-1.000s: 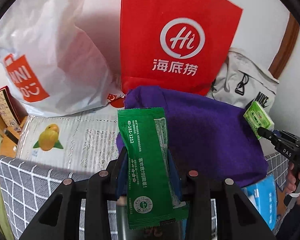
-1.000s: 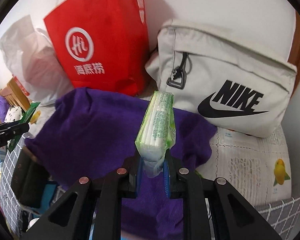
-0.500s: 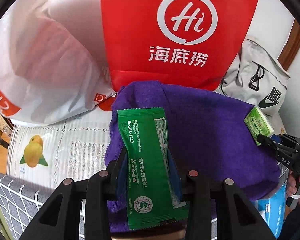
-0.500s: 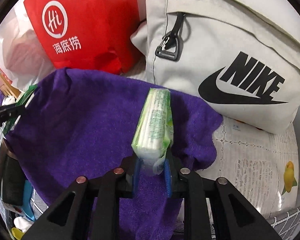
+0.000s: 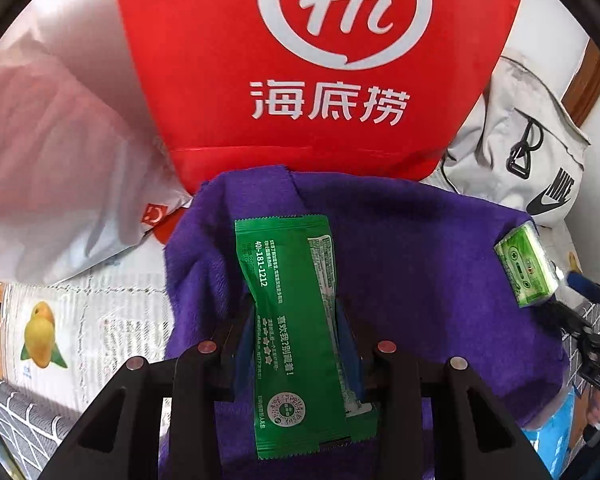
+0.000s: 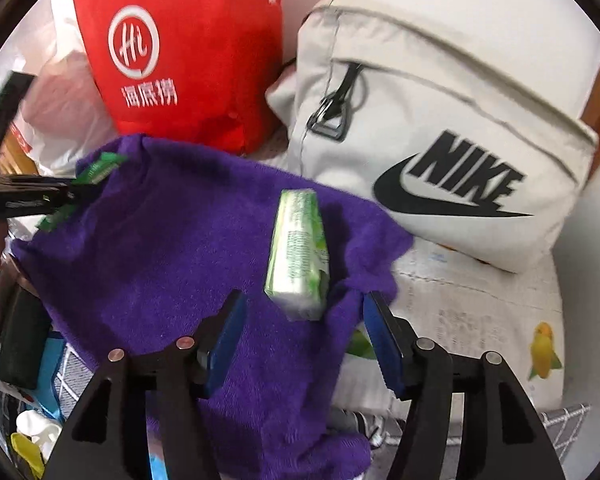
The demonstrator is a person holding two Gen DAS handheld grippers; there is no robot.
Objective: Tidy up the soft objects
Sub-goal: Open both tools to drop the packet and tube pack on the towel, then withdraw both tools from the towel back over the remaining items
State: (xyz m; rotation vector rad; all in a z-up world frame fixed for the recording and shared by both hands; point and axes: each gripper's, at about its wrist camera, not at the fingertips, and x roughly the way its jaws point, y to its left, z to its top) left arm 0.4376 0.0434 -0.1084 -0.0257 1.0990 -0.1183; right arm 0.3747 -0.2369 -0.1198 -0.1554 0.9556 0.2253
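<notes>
Now my right gripper, jaws just opened, frees the pale-green tissue pack onto the purple towel; my left gripper pinches a flat green sachet.

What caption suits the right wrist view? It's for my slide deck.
Right gripper, jaws just opened, releases a green tissue pack onto the purple towel.

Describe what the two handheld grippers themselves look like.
Both the left gripper and the right gripper have matte black angular plastic fingers with triangular cut-outs, round silver-pink rivets and blue pads on the inner faces. No sleeve or cable shows.
</notes>
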